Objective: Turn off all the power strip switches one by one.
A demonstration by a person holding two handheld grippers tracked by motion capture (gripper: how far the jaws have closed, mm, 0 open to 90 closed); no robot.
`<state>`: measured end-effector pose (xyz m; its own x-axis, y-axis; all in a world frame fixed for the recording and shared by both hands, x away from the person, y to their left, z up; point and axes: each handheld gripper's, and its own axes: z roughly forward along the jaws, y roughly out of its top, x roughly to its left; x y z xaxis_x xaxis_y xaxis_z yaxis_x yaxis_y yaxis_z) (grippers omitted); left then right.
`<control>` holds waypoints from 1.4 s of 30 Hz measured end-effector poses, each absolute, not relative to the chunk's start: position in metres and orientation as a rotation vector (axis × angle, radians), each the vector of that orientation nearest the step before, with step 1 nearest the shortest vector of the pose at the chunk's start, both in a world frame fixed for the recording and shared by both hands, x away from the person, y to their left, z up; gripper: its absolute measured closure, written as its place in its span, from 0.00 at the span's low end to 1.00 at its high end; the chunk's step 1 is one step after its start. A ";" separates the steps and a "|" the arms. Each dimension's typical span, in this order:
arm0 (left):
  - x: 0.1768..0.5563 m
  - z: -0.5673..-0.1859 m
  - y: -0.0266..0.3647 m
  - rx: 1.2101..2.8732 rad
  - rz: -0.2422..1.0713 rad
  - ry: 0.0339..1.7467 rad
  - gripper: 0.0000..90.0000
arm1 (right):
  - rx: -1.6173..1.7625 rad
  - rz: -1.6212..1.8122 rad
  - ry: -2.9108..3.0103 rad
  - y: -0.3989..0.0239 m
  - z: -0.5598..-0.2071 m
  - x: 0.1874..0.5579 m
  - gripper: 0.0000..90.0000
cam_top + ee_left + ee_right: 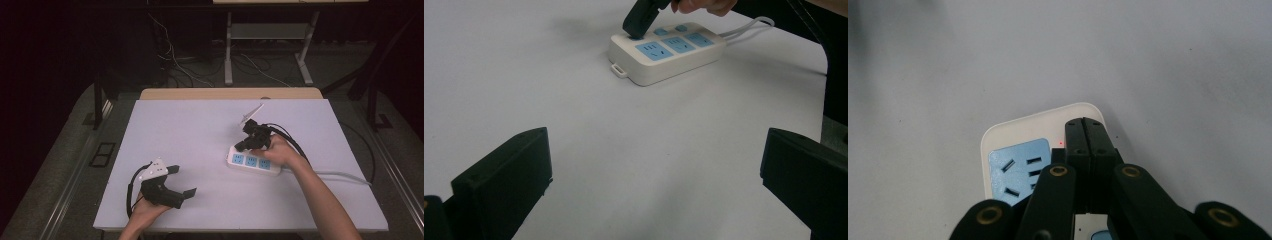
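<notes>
While my right gripper [243, 145] presses its pinched-together jaws down on the near-left end of the white plastic power strip [253, 162], I see its tips land on a small switch just beside the outermost blue socket panel [1015, 172]. That strip lies right of centre on the pale grey tabletop [200, 130], directly under the gripper and the right hand [280, 150] that holds it, and its white cord [345, 176] trails off toward the right edge. My left gripper [181, 181] sits well apart from it near the front left of the table, jaws spread wide with nothing between them, the strip lying beyond them in its own view. I count one power strip, three blue socket panels on its top face, at least two blue switch buttons [681, 28] along its far edge, and two grippers.
</notes>
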<state>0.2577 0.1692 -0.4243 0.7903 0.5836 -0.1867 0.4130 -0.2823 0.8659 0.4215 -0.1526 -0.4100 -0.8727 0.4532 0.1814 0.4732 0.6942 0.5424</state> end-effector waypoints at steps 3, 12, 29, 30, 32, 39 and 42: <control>0.258 -0.424 0.169 1.919 0.201 0.751 0.00 | -0.780 -0.933 -2.863 -0.153 -0.410 0.421 1.00; 0.260 -0.425 0.170 1.917 0.199 0.754 0.00 | -0.769 -0.918 -2.863 -0.152 -0.406 0.420 1.00; 0.259 -0.425 0.170 1.916 0.198 0.754 0.00 | -0.845 -1.028 -2.824 -0.174 -0.384 0.412 0.91; 0.259 -0.425 0.170 1.916 0.197 0.753 0.00 | -0.871 -1.039 -2.810 -0.176 -0.383 0.412 0.85; 0.259 -0.424 0.169 1.916 0.197 0.751 0.00 | -0.930 -1.050 -2.791 -0.181 -0.379 0.409 0.72; 0.259 -0.425 0.168 1.913 0.192 0.752 0.00 | -1.036 -1.162 -2.724 -0.206 -0.366 0.392 0.46; 0.259 -0.425 0.167 1.914 0.193 0.749 0.00 | -1.069 -1.196 -2.701 -0.216 -0.363 0.385 0.34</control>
